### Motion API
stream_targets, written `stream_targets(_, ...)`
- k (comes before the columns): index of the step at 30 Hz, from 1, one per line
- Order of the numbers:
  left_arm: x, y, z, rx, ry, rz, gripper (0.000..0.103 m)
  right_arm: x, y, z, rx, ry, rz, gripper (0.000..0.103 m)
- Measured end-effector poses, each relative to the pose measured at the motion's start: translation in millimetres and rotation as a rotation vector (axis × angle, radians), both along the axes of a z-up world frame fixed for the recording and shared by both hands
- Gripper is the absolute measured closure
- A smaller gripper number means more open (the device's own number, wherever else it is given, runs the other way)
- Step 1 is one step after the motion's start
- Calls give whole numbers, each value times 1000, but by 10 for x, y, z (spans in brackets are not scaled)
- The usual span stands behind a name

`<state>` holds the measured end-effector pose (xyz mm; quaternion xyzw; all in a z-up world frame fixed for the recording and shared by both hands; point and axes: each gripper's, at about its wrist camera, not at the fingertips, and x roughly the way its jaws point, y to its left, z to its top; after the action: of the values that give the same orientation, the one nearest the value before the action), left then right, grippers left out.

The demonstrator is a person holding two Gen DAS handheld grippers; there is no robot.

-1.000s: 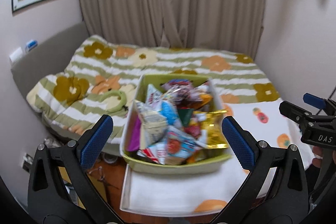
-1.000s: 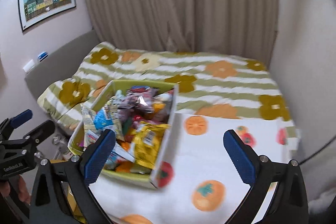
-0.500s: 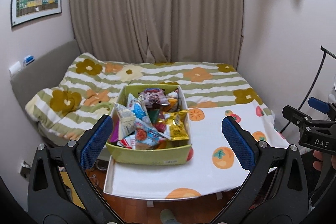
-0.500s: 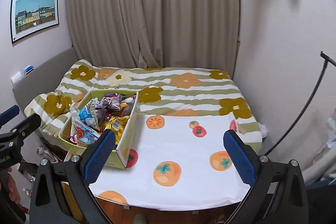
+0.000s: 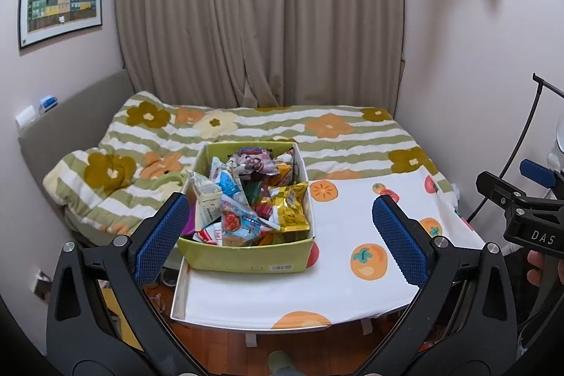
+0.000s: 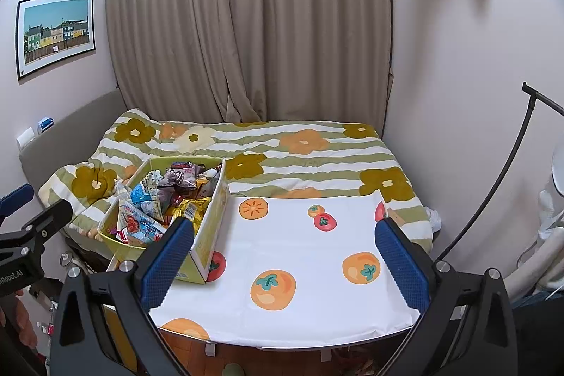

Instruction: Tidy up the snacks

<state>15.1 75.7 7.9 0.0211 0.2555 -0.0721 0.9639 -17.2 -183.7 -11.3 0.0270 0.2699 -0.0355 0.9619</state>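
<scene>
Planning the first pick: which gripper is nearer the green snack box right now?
Left. The left gripper faces the green snack box nearly head-on, fingers open either side of it. The right gripper points at the bare tablecloth, the box off to its left.

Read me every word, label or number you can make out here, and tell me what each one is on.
"DAS": white letters on the right gripper body, seen from the left wrist.
"nRobot.AI": cut off at the frame edge, on the left gripper body, seen from the right wrist.
Barcode sticker on the green snack box: digits too small.
Snack packets: print too blurred.
</scene>
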Motion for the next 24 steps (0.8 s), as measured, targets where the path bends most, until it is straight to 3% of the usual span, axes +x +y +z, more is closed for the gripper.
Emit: stream_targets(24, 76, -24, 28, -3, 6, -15, 0, -2, -22, 14, 3, -5, 1, 1)
